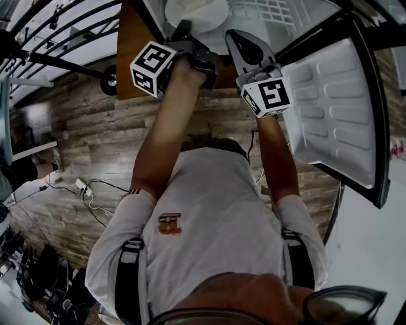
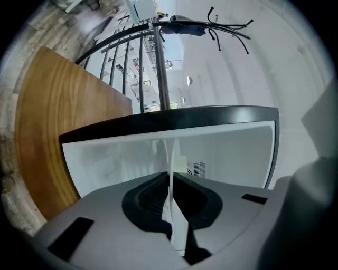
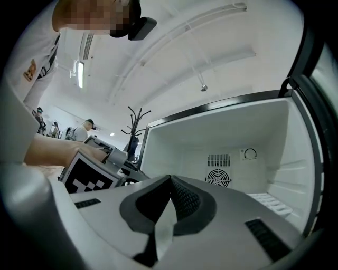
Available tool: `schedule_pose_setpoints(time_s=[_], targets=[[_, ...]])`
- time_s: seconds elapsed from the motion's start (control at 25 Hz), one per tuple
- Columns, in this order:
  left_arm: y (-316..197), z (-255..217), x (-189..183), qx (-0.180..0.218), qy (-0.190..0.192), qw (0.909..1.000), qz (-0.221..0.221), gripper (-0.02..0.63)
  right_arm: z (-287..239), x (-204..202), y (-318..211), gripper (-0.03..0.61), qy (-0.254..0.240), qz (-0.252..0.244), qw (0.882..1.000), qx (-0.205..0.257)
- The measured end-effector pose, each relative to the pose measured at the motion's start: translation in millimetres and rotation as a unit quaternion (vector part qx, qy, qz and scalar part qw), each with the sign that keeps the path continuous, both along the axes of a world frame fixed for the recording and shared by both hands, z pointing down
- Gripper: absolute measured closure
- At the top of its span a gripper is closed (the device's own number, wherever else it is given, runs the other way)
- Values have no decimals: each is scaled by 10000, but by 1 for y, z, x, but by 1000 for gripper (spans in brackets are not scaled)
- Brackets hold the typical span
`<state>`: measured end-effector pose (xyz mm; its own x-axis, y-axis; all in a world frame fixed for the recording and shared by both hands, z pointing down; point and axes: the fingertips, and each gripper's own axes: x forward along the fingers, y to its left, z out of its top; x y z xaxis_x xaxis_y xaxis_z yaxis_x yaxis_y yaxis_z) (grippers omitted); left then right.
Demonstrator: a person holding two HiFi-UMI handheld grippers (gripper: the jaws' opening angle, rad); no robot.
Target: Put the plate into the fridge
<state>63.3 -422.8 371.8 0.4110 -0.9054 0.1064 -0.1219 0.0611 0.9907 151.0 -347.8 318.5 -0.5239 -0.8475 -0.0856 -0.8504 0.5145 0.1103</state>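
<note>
left gripper [image 1: 184,33] is clamped nearly closed on the rim of the plate [image 1: 196,13], held at the open fridge [image 3: 179,153]. it's stiff, slick and breakable, probably prone to pivot from that edge hold. right gripper [image 3: 170,179] is alongside, jaws together, empty.

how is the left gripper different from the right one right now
The grey left gripper is shut on the edge of the white round plate; the grey right gripper is shut on nothing. The left one is nearer the brown wooden panel, the right one nearer the white fridge door. Both point into the open fridge.
</note>
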Motion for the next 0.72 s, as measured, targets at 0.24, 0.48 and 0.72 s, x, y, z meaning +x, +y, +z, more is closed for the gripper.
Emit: schedule_pose_setpoints(time_s=[0.24,0.48,0.72], targets=[[-12,18,11,-96,16,9993,-360,586,12,14,-15,546,-64,-340,9994,44],[-13,22,7,-238,127,9977,-616,586,10,11,-18,546,-101,-571,9983,26],[-16,25,8,-322,185,9957,-844,586,11,17,-19,546,-109,-743,9972,45]])
